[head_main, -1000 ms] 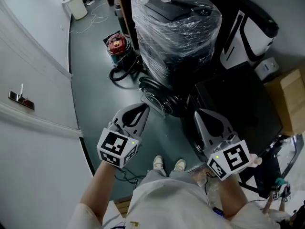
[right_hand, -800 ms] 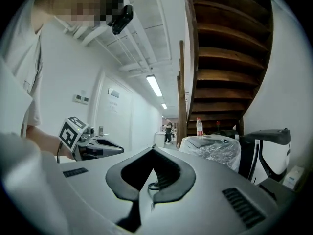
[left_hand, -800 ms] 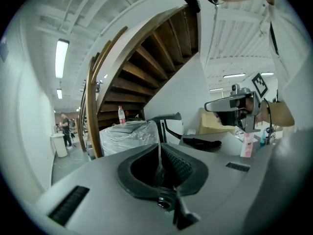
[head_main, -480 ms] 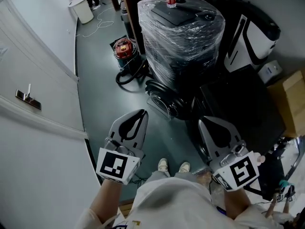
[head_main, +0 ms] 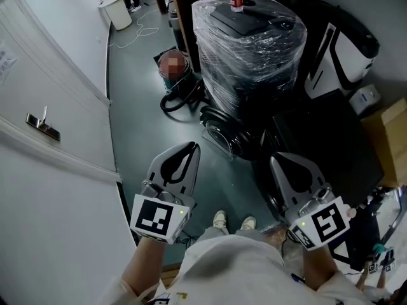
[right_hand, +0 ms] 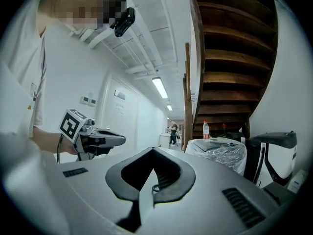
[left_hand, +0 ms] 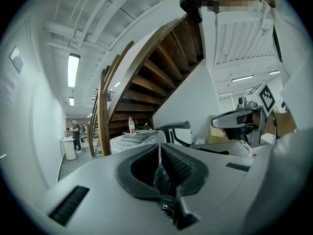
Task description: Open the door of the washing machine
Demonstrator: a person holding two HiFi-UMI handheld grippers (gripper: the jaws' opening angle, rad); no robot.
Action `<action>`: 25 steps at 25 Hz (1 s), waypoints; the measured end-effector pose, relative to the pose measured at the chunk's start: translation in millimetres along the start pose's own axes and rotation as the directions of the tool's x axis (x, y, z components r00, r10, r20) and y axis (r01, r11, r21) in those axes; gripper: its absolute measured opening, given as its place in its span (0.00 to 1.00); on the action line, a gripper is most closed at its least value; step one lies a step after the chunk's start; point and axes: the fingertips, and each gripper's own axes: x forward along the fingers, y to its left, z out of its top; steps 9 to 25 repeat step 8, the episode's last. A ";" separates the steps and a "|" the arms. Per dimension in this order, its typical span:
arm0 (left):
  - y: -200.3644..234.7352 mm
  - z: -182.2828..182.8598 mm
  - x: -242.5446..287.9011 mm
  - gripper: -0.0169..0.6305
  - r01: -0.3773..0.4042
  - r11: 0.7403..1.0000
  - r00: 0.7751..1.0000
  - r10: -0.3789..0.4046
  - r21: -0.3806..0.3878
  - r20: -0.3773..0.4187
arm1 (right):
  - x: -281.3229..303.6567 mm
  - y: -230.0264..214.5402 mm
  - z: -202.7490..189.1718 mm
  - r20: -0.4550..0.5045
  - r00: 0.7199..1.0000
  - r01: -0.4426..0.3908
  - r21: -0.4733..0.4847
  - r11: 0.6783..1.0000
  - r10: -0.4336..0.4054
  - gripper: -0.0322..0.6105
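Over the last second I have raised and levelled both claws. The left claw (head_main: 189, 148) and right claw (head_main: 276, 161) are pinched together and empty, well short of the film-wrapped washing machine (head_main: 251, 49) at upper centre. The dark ring (head_main: 222, 129) at its shadowed front may be the door; open or shut, I cannot tell.

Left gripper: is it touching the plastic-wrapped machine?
Apart. The head view shows the left gripper over floor, clearly short of the plastic-wrapped machine.
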 end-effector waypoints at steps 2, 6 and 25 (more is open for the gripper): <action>-1.0 3.0 0.1 0.08 -0.001 1.000 1.000 0.001 -0.014 0.005 | 3.0 2.9 1.2 -0.004 1.000 -0.008 -0.018 1.000 0.008 0.09; 0.9 3.1 0.3 0.08 0.000 0.999 1.000 0.001 -0.033 0.008 | 6.0 4.1 3.1 -0.004 1.000 -0.019 -0.023 1.000 0.019 0.09; 2.4 2.4 0.7 0.08 0.001 0.999 1.000 -0.001 -0.034 0.008 | 6.9 3.7 3.4 -0.003 1.000 -0.019 -0.021 1.000 0.019 0.09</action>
